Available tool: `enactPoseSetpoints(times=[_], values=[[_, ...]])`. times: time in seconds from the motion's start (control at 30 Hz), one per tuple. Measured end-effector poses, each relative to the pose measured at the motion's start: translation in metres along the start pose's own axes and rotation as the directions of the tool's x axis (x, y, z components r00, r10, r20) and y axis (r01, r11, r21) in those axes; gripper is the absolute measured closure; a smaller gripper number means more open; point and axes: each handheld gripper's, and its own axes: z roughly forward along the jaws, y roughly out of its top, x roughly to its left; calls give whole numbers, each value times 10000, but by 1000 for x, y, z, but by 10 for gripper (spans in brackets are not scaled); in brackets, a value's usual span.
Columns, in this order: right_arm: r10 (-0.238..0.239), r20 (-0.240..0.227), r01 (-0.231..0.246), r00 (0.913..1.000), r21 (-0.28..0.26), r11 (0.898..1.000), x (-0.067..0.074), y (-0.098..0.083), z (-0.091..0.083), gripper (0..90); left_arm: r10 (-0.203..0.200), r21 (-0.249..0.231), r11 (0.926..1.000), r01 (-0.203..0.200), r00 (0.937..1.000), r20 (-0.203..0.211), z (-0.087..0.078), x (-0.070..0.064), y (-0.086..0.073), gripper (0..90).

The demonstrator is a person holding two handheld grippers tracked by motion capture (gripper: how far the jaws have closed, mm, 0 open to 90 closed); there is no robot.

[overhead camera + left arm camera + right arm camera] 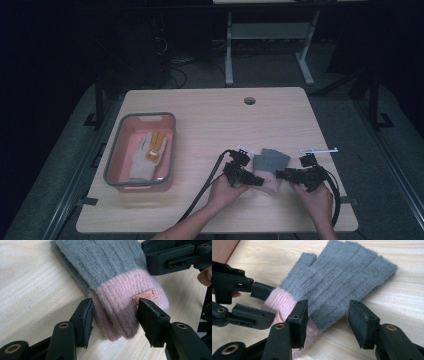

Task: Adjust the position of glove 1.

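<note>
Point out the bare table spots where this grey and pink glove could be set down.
Bare wood lies between the pink bin and the left gripper, and across the far side of the table up to the cable hole. It is crowded where both grippers flank the glove; the right gripper sits close beside it.
</note>
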Motion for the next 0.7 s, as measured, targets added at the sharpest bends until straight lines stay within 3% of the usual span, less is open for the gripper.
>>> enactPoseSetpoints(times=[0.37, 0.57, 0.7], values=[[757, -376, -753, 9964, 114, 9971, -7, -1, 10, 471, -263, 104, 9996, 261, 9995, 180, 2, 3, 2, 455], [1017, -621, -1021, 9929, -20, 9948, -8, -2, 14, 524, -522, 233, 9984, 512, 9978, 421, 3, 7, 5, 489], [1276, -966, -1275, 9871, 72, 9918, -10, -1, 18, 612, -828, 179, 9965, 817, 9939, 734, 3, 11, 5, 536]])
